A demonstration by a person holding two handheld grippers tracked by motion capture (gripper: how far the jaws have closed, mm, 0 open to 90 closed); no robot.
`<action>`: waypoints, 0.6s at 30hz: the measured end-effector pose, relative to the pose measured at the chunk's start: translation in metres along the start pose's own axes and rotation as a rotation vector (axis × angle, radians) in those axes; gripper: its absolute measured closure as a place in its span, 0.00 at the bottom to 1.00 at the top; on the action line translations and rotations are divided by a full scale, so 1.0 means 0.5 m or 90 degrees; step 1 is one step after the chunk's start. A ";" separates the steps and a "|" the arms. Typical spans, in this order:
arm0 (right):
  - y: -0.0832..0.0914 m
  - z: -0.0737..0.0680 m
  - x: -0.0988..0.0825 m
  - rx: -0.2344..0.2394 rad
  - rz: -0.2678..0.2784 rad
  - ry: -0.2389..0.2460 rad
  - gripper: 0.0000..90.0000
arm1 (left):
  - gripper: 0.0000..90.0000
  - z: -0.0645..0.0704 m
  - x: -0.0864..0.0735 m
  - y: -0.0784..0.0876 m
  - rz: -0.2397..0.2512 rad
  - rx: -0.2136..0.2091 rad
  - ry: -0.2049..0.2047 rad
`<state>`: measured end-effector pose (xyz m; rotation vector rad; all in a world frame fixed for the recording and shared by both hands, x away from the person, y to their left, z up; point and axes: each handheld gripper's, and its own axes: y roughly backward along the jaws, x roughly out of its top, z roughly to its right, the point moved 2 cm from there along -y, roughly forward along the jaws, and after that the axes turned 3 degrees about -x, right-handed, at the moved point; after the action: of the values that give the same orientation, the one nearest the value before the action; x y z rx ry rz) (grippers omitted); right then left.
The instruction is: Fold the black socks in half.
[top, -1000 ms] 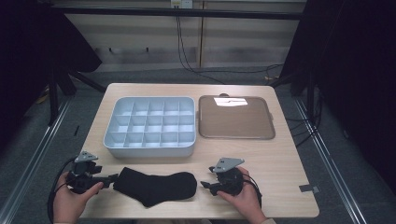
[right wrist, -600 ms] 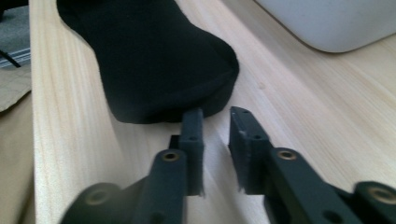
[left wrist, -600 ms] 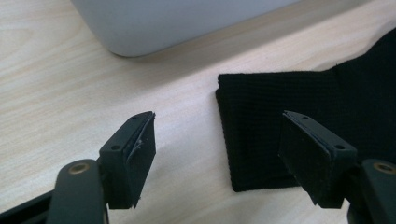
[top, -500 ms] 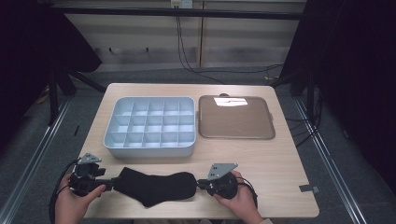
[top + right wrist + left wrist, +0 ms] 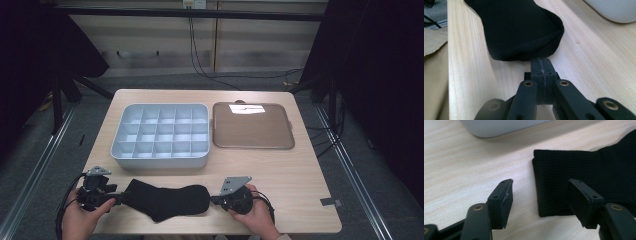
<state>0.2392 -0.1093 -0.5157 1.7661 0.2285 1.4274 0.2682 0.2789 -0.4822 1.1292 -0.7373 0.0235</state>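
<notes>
Both of the person's hands rest low at the near edge of the desk [image 5: 300,170], one at each end of a black sock [image 5: 167,200] that lies flat and lengthwise between them.

The left hand-held gripper [image 5: 116,199] is held level in the left hand [image 5: 80,217] and points along the desk toward the sock's cuff. Its jaws have just been closing, yet they stand apart. In the left gripper view the cuff edge of the sock [image 5: 574,185] lies on the wood in the gap between them, nearer one jaw than the other, and neither pad presses on it.

The right hand-held gripper [image 5: 216,199], held in the right hand [image 5: 255,212], points the opposite way, toward the sock's toe. Its jaws are pressed together. In the right gripper view their tips meet right at the rounded toe end of the sock [image 5: 524,32]; whether any cloth is pinched between them I cannot tell.

Behind the sock, farther from the person, stands a grey tray with compartments [image 5: 160,157], and beside it a flat brown tray [image 5: 252,145].
</notes>
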 end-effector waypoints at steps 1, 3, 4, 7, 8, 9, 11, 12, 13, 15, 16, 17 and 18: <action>0.000 0.000 0.000 0.000 0.000 0.000 1.00 | 0.48 0.000 0.000 0.000 0.000 0.000 0.000; 0.000 -0.001 0.001 -0.003 -0.002 0.002 1.00 | 0.51 0.001 -0.001 -0.007 -0.005 -0.002 0.000; 0.000 -0.001 0.002 -0.004 -0.003 0.002 1.00 | 0.52 0.001 -0.001 -0.009 -0.009 0.000 -0.001; -0.002 -0.003 0.002 -0.005 0.001 0.001 1.00 | 0.58 -0.001 0.001 -0.017 -0.019 0.006 -0.002; -0.002 -0.004 0.002 -0.005 0.000 -0.001 1.00 | 0.60 -0.001 0.001 -0.018 -0.023 -0.004 0.006; -0.002 -0.003 0.002 -0.005 0.001 0.000 1.00 | 0.63 -0.001 0.002 -0.022 -0.021 -0.001 0.012; -0.002 -0.004 0.001 -0.007 0.002 0.000 1.00 | 0.63 0.000 0.003 -0.023 -0.034 0.003 0.000; -0.002 -0.005 0.001 -0.009 0.003 -0.002 1.00 | 0.63 0.002 0.004 -0.024 -0.042 0.003 -0.001; -0.002 -0.005 0.000 -0.009 0.003 -0.003 1.00 | 0.63 0.002 0.005 -0.026 -0.050 0.003 -0.006; -0.001 -0.006 0.000 -0.012 0.003 -0.001 1.00 | 0.63 0.003 0.005 -0.029 -0.052 0.004 -0.004; -0.001 -0.006 0.000 -0.013 0.004 0.000 1.00 | 0.64 0.005 0.007 -0.033 -0.063 0.003 -0.008; -0.001 -0.007 -0.001 -0.015 0.005 -0.001 1.00 | 0.64 0.007 0.008 -0.033 -0.065 0.008 -0.008; -0.001 -0.007 -0.001 -0.016 0.006 -0.001 1.00 | 0.65 0.007 0.008 -0.033 -0.065 0.008 -0.008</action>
<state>0.2363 -0.1075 -0.5163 1.7500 0.1998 1.4293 0.2757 0.2673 -0.4928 1.1791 -0.6904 -0.0641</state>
